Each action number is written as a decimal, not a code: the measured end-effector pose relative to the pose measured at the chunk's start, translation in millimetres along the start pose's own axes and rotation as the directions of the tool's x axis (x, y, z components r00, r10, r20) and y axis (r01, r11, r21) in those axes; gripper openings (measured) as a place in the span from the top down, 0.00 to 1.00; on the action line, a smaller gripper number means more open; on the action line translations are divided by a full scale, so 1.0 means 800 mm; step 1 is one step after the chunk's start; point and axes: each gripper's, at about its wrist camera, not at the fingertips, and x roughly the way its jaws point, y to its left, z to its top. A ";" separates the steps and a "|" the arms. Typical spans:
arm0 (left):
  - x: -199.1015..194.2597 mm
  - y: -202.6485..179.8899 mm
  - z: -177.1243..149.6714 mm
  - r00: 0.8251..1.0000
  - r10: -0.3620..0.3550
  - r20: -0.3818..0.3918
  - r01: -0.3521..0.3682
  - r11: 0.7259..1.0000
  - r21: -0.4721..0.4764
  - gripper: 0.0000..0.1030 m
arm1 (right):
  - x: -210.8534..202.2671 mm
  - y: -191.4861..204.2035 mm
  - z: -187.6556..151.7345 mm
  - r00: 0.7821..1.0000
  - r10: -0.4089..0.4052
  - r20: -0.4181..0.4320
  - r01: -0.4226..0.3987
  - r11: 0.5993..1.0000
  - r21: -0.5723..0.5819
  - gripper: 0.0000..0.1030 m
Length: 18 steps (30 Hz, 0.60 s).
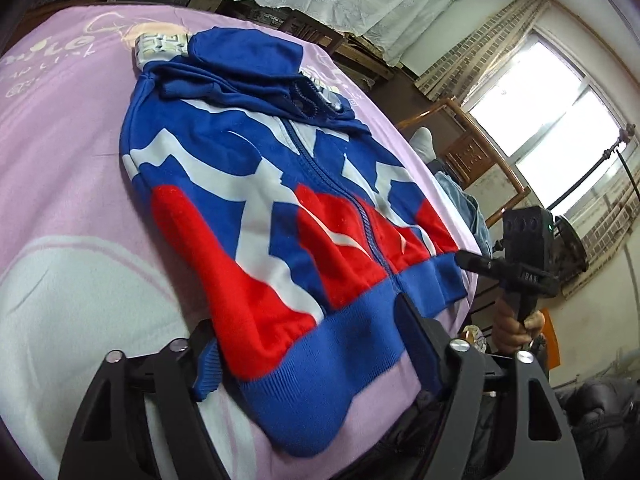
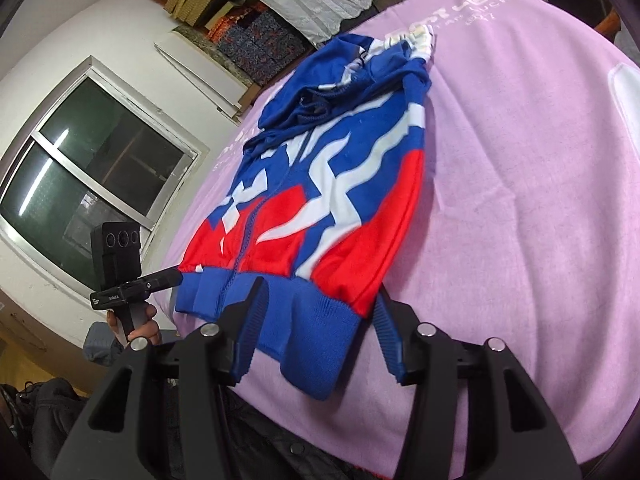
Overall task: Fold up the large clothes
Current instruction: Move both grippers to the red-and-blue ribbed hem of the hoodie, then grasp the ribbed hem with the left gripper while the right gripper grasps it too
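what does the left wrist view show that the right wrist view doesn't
Only the left wrist view: a bright window, a wooden chair and the right gripper. Only the right wrist view: a dark window, stacked boxes and the left gripper. Both: the blue, red and white hoodie lying on the pink blanket.

One hooded jacket (image 1: 280, 208), one pink blanket (image 1: 72, 152), two hand-held grippers, one window (image 2: 92, 172)
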 end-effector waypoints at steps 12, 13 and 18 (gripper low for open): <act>-0.004 0.006 -0.005 1.000 0.015 0.012 -0.015 1.000 0.007 0.57 | 0.010 0.006 -0.007 1.000 0.008 -0.010 -0.008 1.000 -0.004 0.73; -0.005 0.007 -0.006 0.999 0.035 0.016 -0.036 0.999 0.014 0.71 | 0.013 0.007 -0.006 1.000 0.002 -0.013 -0.002 1.000 -0.002 0.82; -0.015 0.021 -0.006 0.999 0.007 0.036 -0.006 1.000 -0.023 0.84 | 0.010 0.010 -0.008 1.000 0.014 0.009 -0.014 1.000 0.001 0.90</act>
